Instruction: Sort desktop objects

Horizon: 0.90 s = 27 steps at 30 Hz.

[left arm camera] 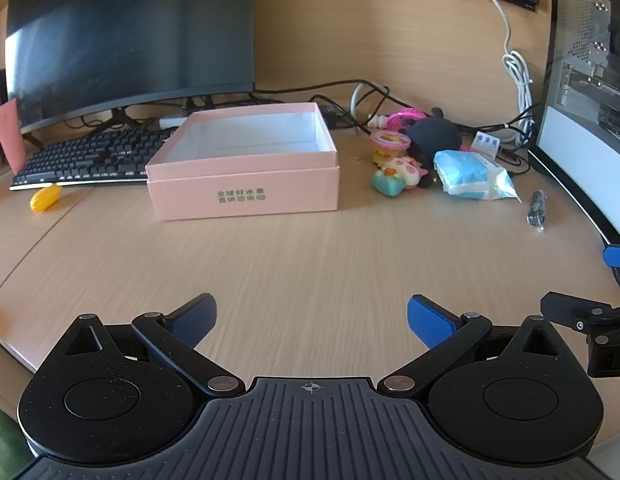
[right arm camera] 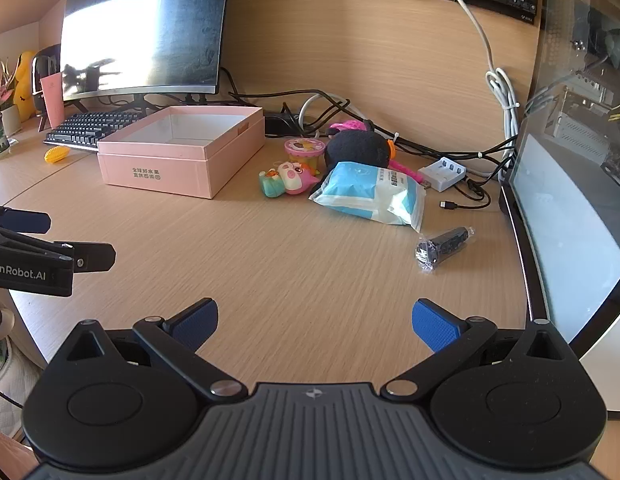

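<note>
Both grippers spread, empty: your right gripper goes ahead to the tissue pack; left gripper waits short of the pink box.

monitor cropped, box print illegible

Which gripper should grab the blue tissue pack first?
Right, probably. The right gripper is open and empty with the tissue pack just ahead of it; from the left gripper the pack sits far off to the right.
</note>
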{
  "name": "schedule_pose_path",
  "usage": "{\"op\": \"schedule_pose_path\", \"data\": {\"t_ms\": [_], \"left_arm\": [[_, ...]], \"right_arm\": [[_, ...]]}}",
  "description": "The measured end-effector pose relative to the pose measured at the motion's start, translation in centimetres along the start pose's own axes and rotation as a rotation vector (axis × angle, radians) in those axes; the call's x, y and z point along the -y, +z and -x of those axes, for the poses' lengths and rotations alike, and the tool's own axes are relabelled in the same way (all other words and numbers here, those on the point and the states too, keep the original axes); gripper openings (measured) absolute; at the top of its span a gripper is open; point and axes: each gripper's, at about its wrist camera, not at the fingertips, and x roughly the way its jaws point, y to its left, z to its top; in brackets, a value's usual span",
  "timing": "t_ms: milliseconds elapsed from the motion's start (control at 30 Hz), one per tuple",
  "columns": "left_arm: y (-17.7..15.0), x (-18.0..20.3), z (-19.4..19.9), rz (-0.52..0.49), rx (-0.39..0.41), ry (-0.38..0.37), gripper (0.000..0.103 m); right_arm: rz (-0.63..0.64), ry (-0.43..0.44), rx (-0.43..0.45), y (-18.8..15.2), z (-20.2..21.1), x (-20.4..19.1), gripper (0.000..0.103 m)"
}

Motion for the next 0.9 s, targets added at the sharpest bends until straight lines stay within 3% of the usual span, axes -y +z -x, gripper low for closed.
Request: {"op": "schedule_pose_path", "data": {"t_ms": [900], "left_arm": [[0.3,-0.62,-0.46,0.006,-0.015,0.023,0.103]], "right_arm": [[-0.01,-0.01,-0.01,0.11,-0.74,0.22,0.103]]}}
